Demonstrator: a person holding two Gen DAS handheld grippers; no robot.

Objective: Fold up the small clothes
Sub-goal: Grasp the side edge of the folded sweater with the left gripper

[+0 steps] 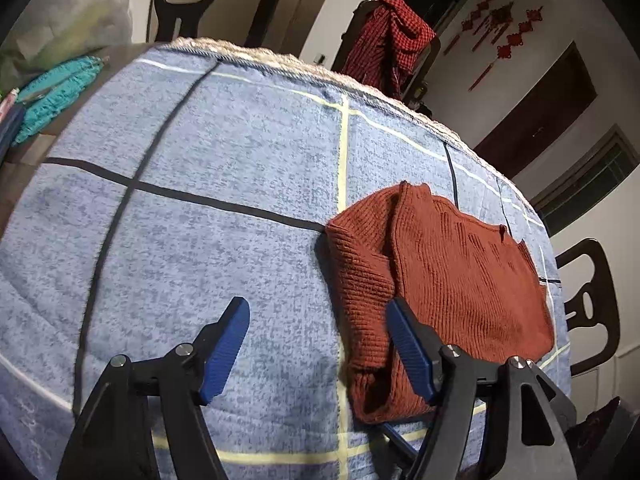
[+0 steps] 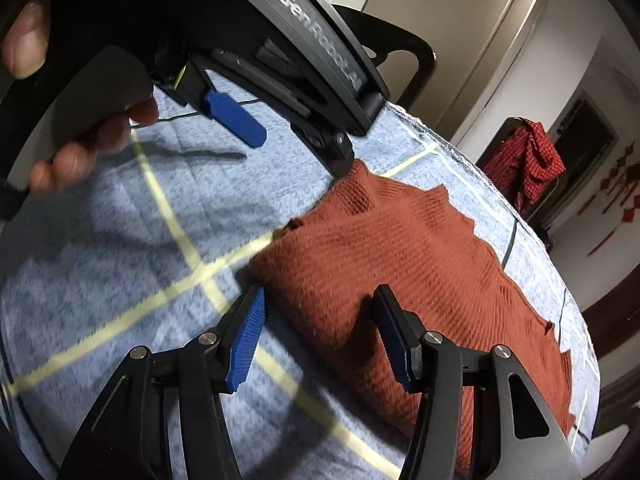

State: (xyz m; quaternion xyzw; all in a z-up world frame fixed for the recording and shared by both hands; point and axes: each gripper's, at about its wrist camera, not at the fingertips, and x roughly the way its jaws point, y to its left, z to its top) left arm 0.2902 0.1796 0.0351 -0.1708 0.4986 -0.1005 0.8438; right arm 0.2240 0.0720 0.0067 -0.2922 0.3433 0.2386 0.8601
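- A rust-brown knitted sweater (image 1: 448, 292) lies partly folded on a blue checked blanket (image 1: 224, 184) that covers the worktop, toward the blanket's right side in the left wrist view.
- The left hand-held gripper (image 1: 320, 320) hangs low over the blanket with its blue-padded fingers spread wide apart; its right finger (image 1: 408, 344) sits at the sweater's folded left edge, its left finger over bare blanket.
- In the right wrist view, the right hand-held gripper (image 2: 318, 312) is also spread open, holding nothing, its right finger over the sweater (image 2: 400, 264) and its left finger at the garment's near edge.
- The same view shows the left hand-held gripper from outside, one blue finger (image 2: 236, 120) above the blanket (image 2: 100, 240) and the other tip touching the sweater's far corner.
- The person's left hand (image 2: 80, 132) grips that tool's handle.
- A red checked cloth (image 1: 390, 40) hangs over a chair beyond the worktop; a teal knitted piece (image 1: 56, 92) lies at the far left.
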